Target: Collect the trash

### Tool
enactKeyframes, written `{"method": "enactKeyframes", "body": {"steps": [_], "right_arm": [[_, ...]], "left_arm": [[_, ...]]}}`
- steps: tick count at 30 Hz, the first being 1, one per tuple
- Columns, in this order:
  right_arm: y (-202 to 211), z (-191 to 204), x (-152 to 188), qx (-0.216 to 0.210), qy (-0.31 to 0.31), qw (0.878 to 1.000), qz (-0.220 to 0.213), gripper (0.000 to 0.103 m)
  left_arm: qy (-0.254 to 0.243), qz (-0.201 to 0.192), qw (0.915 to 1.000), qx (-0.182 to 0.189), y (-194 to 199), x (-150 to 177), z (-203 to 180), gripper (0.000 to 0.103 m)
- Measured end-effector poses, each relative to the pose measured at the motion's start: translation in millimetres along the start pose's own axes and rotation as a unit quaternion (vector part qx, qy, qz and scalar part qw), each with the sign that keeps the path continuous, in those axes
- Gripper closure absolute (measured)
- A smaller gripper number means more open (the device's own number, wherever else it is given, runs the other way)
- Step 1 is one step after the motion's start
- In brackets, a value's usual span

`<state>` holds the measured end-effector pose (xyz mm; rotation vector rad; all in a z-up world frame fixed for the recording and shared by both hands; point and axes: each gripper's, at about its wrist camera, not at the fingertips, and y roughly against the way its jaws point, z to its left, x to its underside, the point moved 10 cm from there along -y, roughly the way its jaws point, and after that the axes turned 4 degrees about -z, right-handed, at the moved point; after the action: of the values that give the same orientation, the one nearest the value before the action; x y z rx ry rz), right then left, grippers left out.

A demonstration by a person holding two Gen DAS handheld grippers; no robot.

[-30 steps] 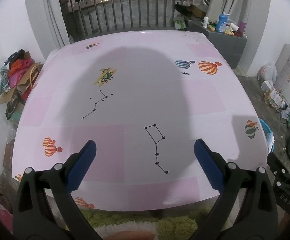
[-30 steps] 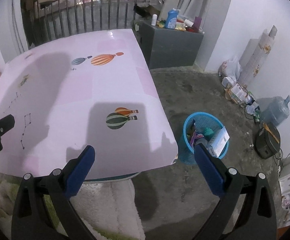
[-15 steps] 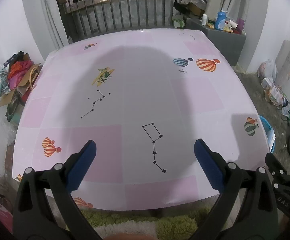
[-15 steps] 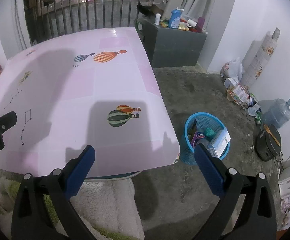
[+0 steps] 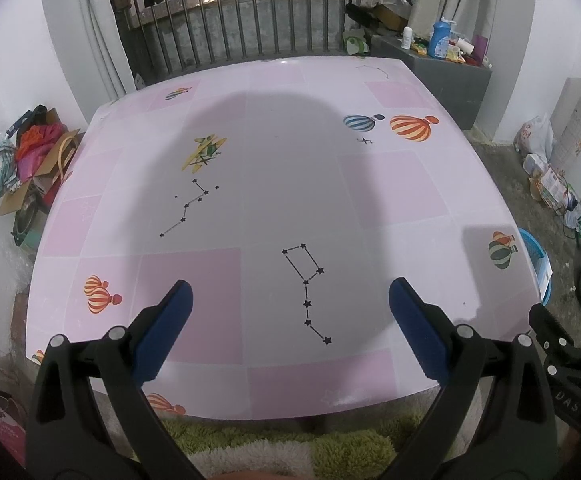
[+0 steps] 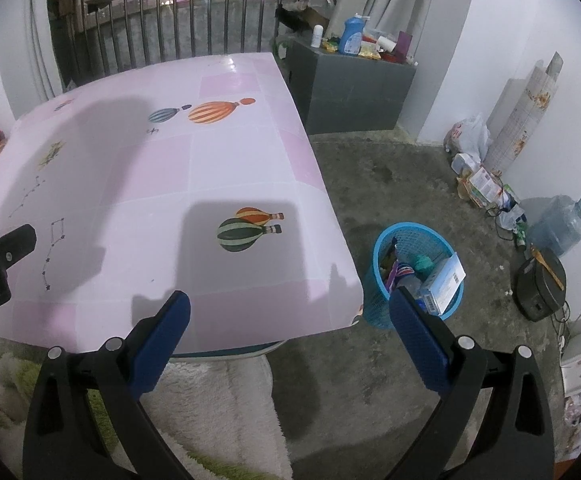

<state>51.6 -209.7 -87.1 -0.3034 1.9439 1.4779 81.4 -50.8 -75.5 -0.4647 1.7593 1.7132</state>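
Pink tablecloth (image 5: pixel 290 184) fills the left wrist view; the left gripper (image 5: pixel 288 300) hangs spread and empty above its near edge; in the right wrist view, the right gripper (image 6: pixel 289 312) is likewise spread, the blue basket (image 6: pixel 382 240) holding trash (image 6: pixel 440 284) on the floor beside the table.

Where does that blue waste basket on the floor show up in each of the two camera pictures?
Left wrist view: blue basket peeks out at the far right, mostly hidden behind the table edge.
Right wrist view: blue basket stands fully visible, right of centre, on the floor.
Shared landmark: green striped balloon printed nearby.
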Motion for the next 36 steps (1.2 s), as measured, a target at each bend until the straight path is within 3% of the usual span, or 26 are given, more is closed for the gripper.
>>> {"method": "enactKeyframes", "body": {"steps": [36], "right_arm": [[0.8, 0.8, -1.4, -0.006, 0.009, 1.0, -0.004, 0.006]], "left_arm": [[0.002, 0.004, 1.0, -0.001, -2.4, 5.2, 4.8, 0.009]]}}
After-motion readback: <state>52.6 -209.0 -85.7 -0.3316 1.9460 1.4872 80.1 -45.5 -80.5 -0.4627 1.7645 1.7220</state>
